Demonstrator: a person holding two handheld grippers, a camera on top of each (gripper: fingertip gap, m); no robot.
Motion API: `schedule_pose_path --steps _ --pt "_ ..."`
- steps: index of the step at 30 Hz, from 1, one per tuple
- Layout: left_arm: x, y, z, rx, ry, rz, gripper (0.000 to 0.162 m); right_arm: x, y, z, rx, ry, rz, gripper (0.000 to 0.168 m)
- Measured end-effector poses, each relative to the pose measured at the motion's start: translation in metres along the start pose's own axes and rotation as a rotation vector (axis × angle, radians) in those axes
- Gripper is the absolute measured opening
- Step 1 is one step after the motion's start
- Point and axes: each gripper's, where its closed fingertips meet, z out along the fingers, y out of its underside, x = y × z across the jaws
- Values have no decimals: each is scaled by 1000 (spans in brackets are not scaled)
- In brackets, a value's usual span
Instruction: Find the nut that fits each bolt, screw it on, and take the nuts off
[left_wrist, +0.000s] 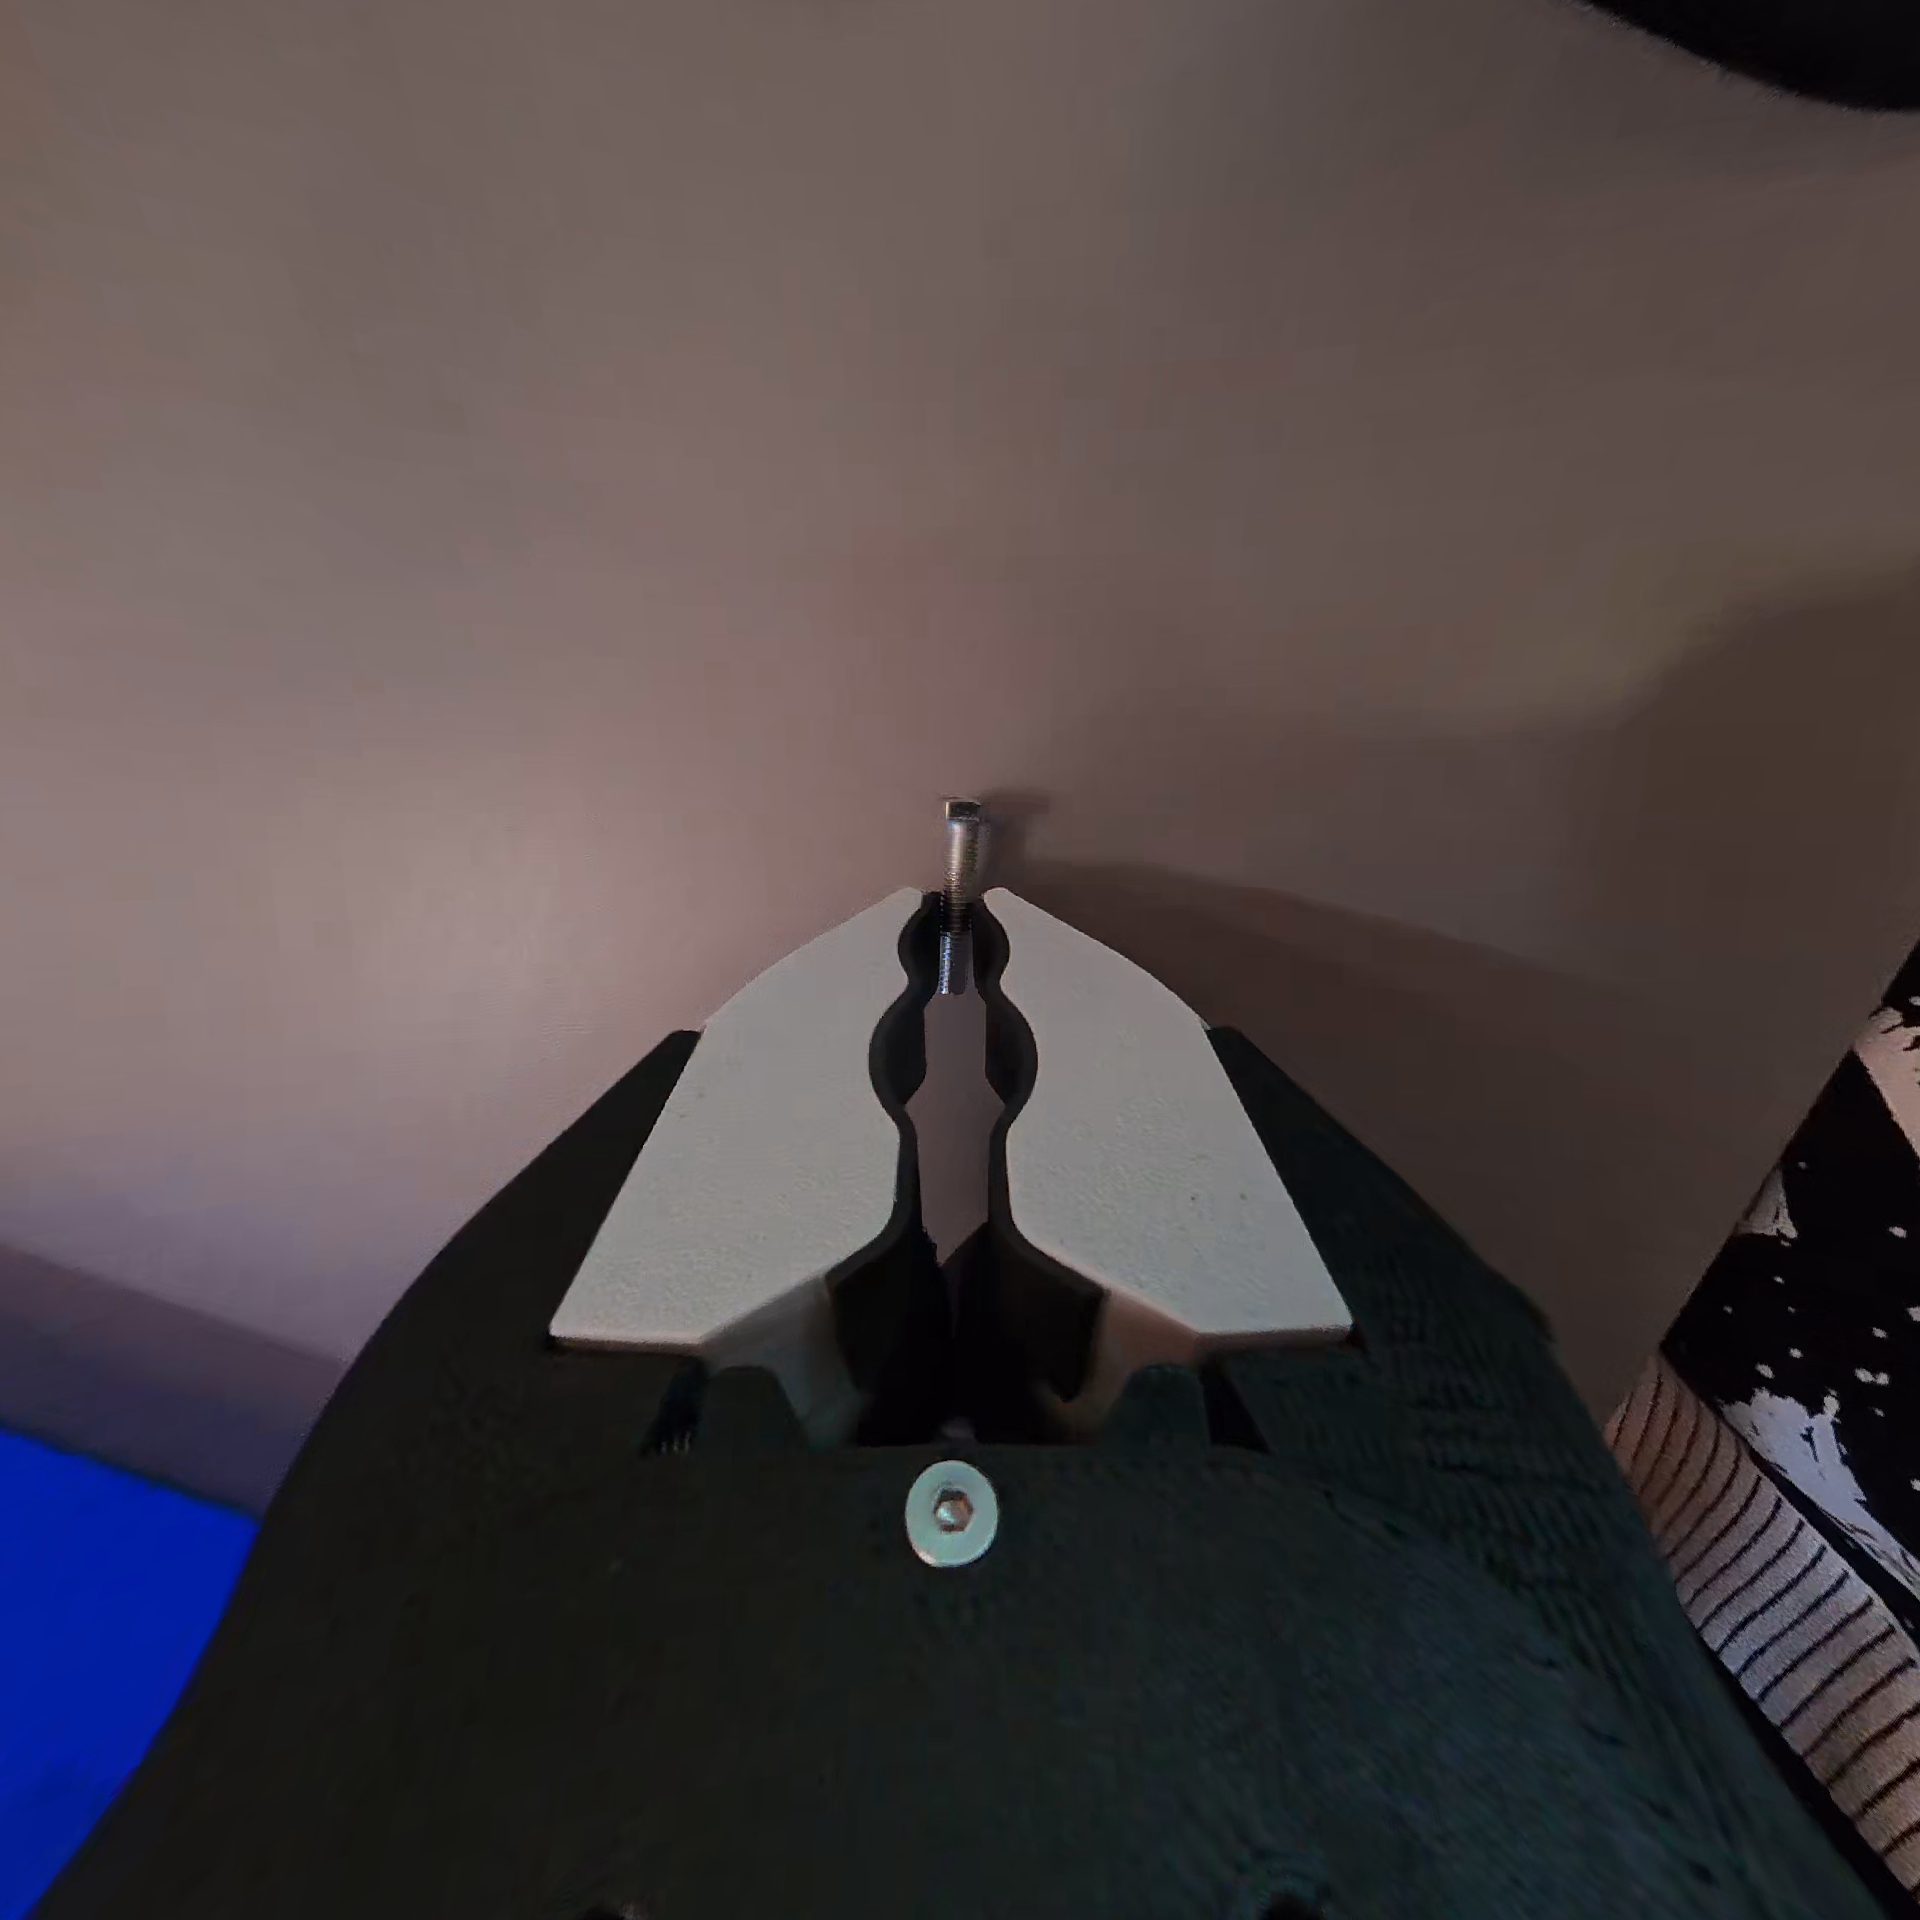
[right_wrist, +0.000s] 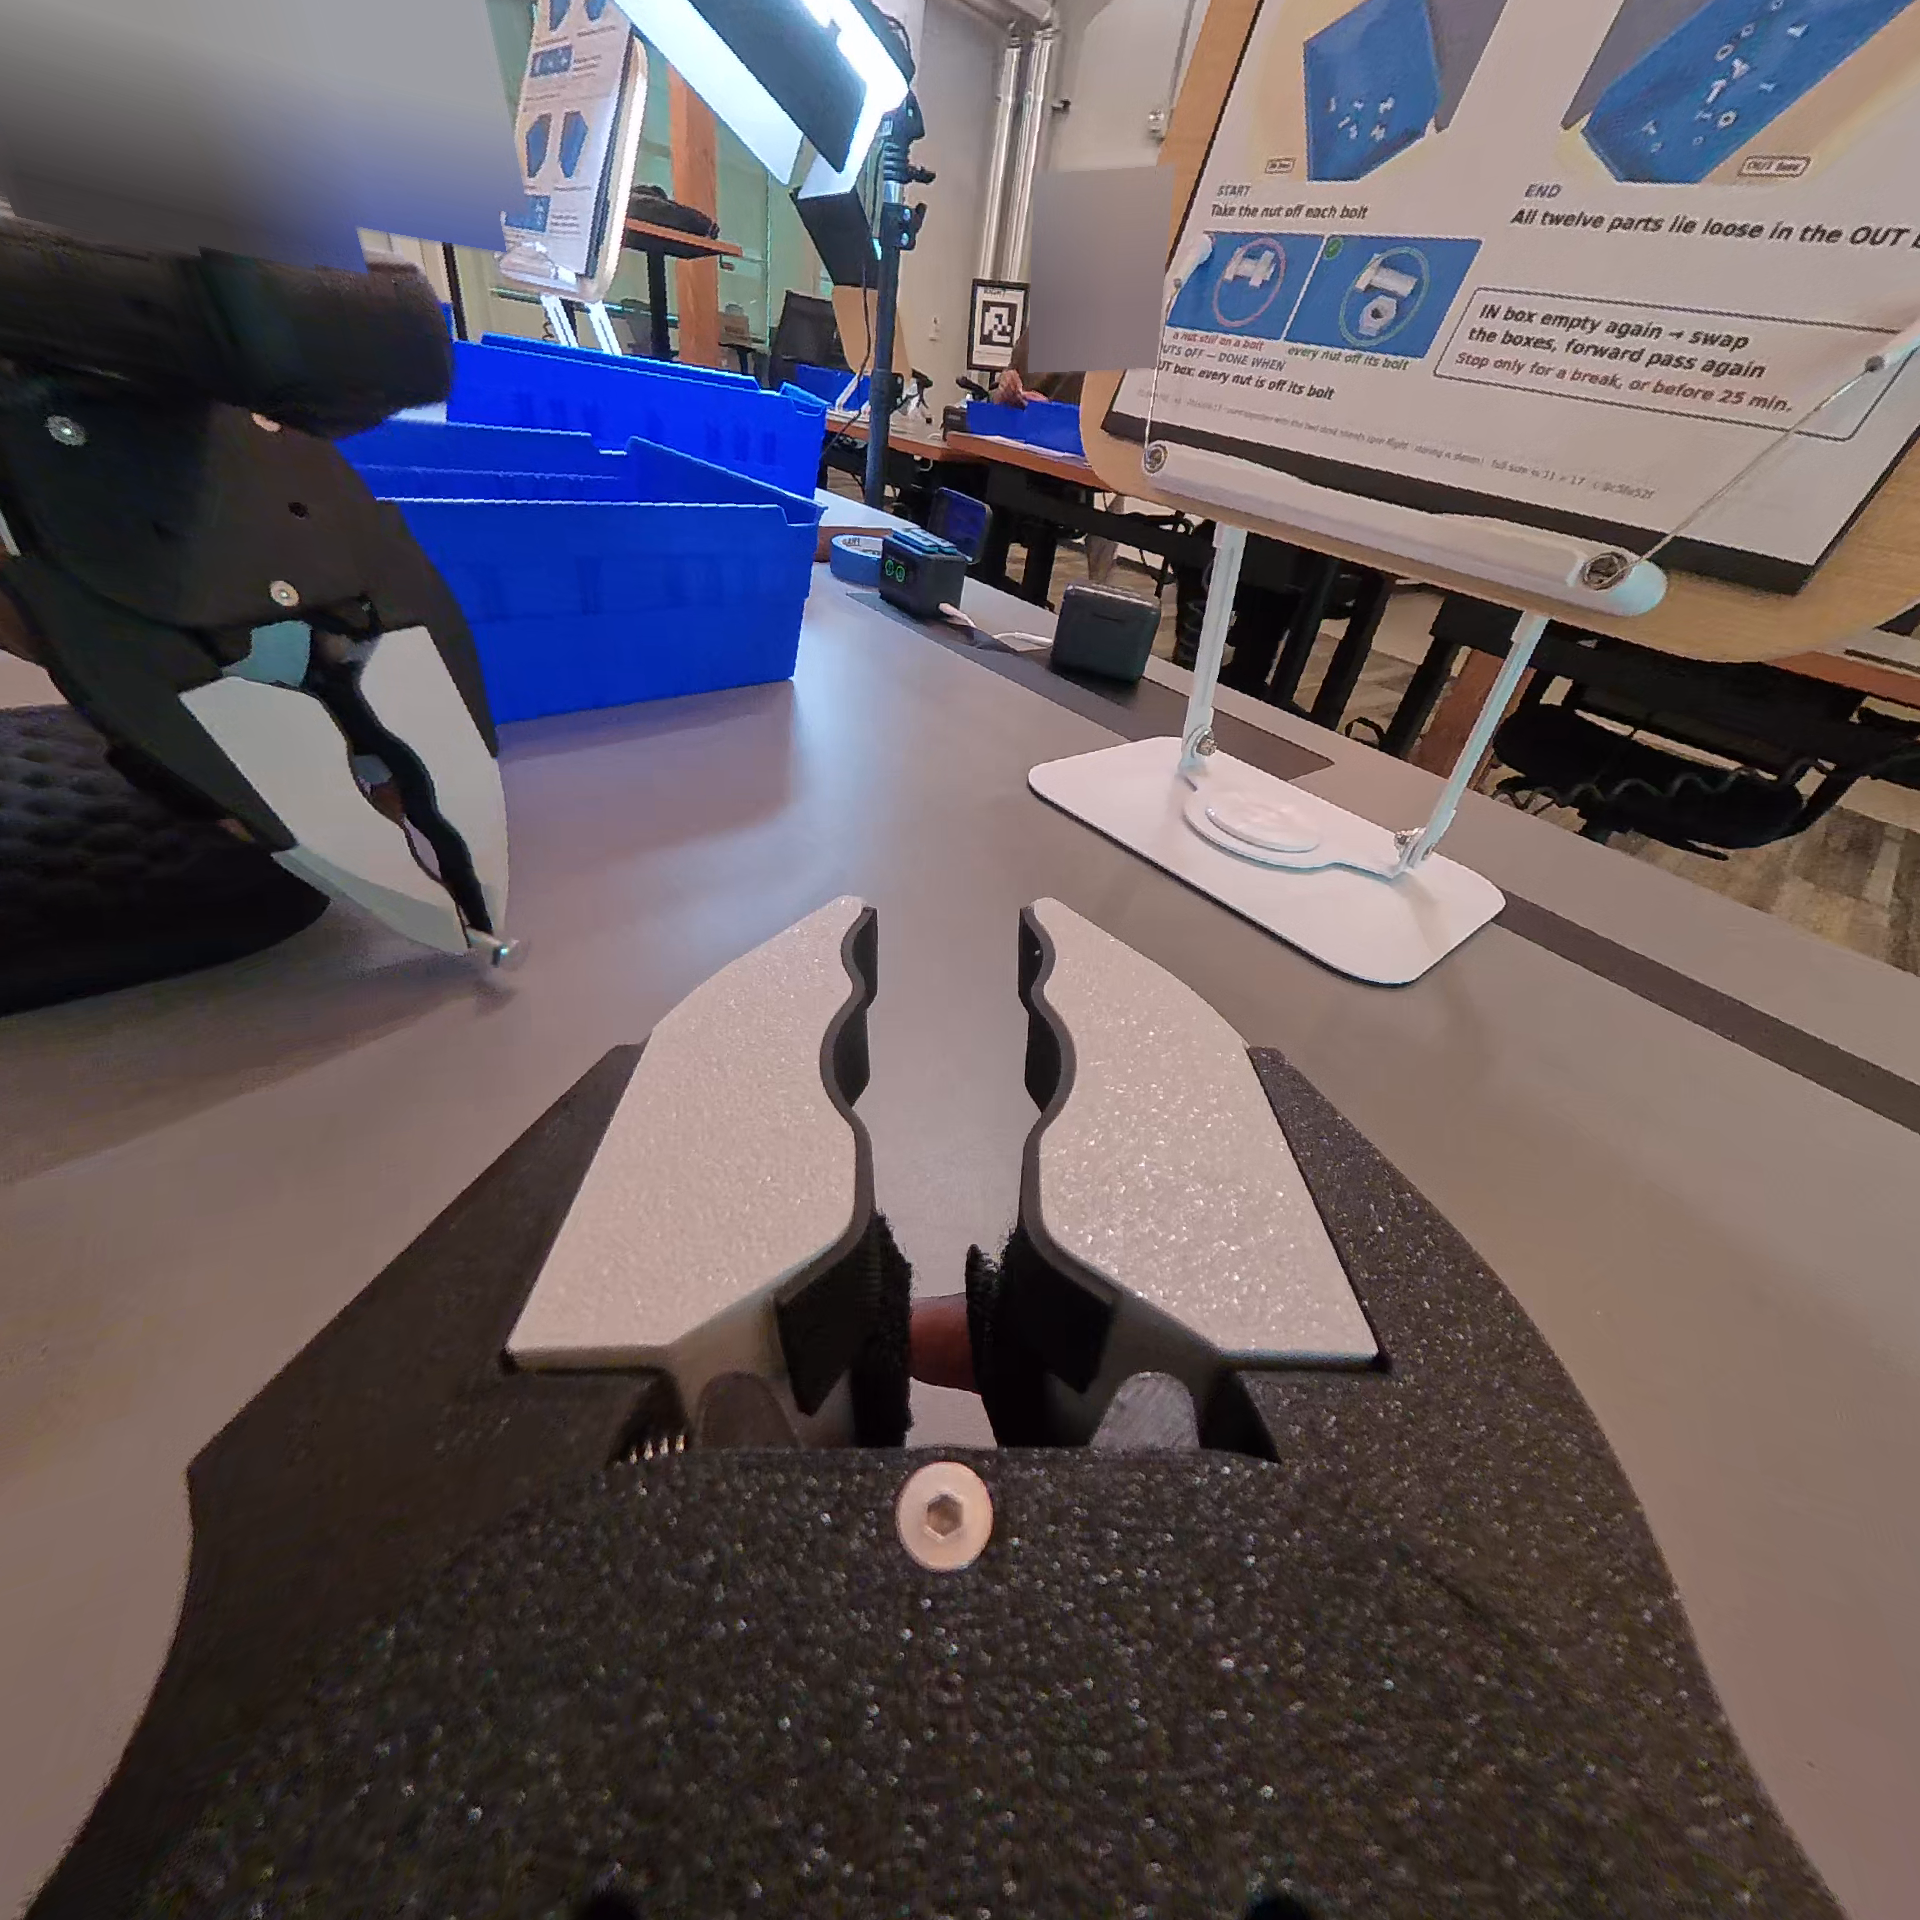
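Clamping one bolt (left_wrist: 961, 873), the left tool (left_wrist: 957, 904) — the right tool (right_wrist: 945, 920) gapes empty beside two blue bins (right_wrist: 623, 582).

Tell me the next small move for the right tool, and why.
Probably fetch a nut. The left tool is shut on a small bolt by its threaded shank, head pointing away close to the grey table, and no nut shows on the exposed part. The right tool is open and empty. The blue bins behind look the likeliest source, though their contents are hidden.
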Motion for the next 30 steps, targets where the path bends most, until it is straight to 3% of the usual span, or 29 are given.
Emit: schedule_pose_path --steps 5,9,13,16,18,22,25,30 --pt "2 3 4 21 32 -36 7 1 0 0 1 2 4 26" --pt "-1 -2 -6 100 22 -85 17 1 0 0 -1 5 8 26" --pt "3 -15 -83 384 31 -102 27 3 1 1 -10 8 17 26" --pt "-44 18 -156 510 -189 -180 27 4 3 1 -18 8 27 26" --pt "-85 67 -176 406 -310 -247 26 4 3 2 -26 7 29 26" --pt "-134 151 -143 68 -223 -381 27 2 3 2 -28 11 8 26" --pt "-133 168 -111 -25 -87 -377 34 2 3 2 -27 11 12 26" --pt "-143 190 -87 -179 -108 -352 38 3 5 3 -38 7 20 26"
